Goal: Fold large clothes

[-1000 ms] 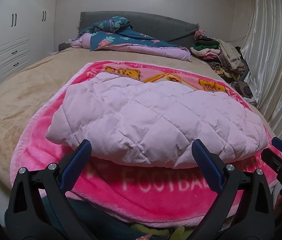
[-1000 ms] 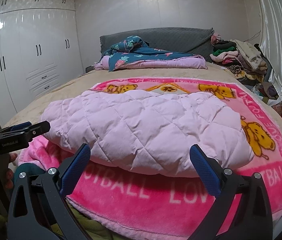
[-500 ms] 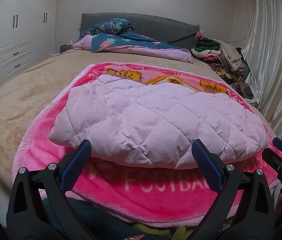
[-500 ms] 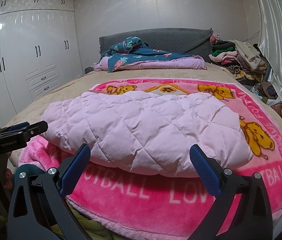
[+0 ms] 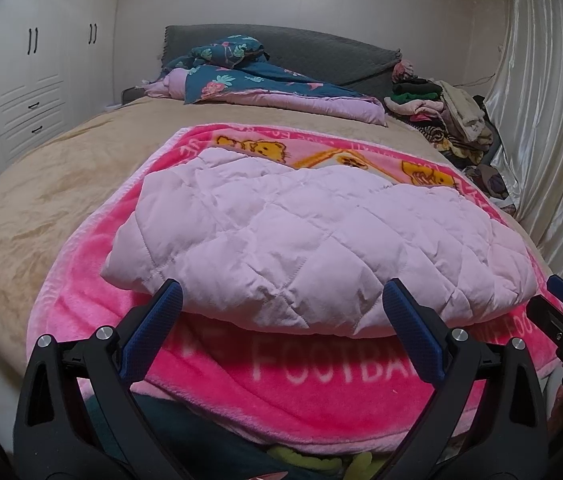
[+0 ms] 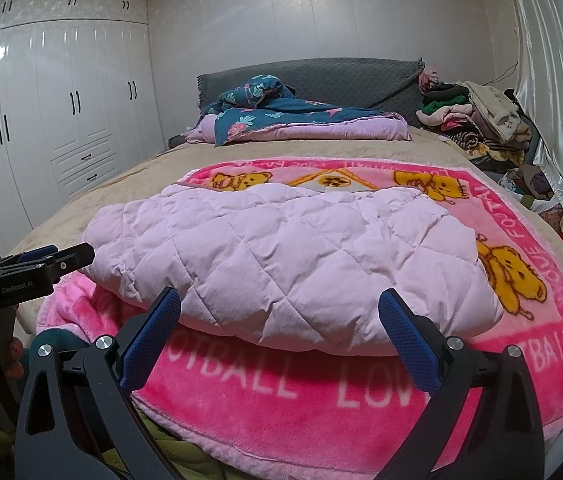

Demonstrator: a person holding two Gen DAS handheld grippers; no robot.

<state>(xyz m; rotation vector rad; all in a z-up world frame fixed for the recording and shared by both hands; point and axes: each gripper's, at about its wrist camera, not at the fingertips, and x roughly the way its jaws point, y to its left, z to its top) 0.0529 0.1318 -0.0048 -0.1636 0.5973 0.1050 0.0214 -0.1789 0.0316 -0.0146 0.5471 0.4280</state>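
A pale pink quilted puffy garment (image 5: pixel 301 240) lies folded into a wide bundle on a bright pink bear-print blanket (image 5: pixel 321 372) on the bed; it also shows in the right wrist view (image 6: pixel 293 256), on the same blanket (image 6: pixel 321 392). My left gripper (image 5: pixel 281 300) is open and empty, just short of the bundle's near edge. My right gripper (image 6: pixel 279 304) is open and empty, also just short of the near edge. The right gripper shows at the right edge of the left wrist view (image 5: pixel 561 300). The left gripper shows at the left edge of the right wrist view (image 6: pixel 53 256).
The bed has a tan cover (image 5: pixel 33 208). A blue floral and purple quilt (image 5: pixel 265 84) lies by the grey headboard (image 6: pixel 341 76). A pile of clothes (image 5: pixel 441 112) sits at the far right beside a curtain (image 5: pixel 553 120). White wardrobes (image 6: pixel 49 120) stand on the left.
Both grippers have drawn back slightly from the bundle and tilted a little; the garment has not moved. Both stay open.
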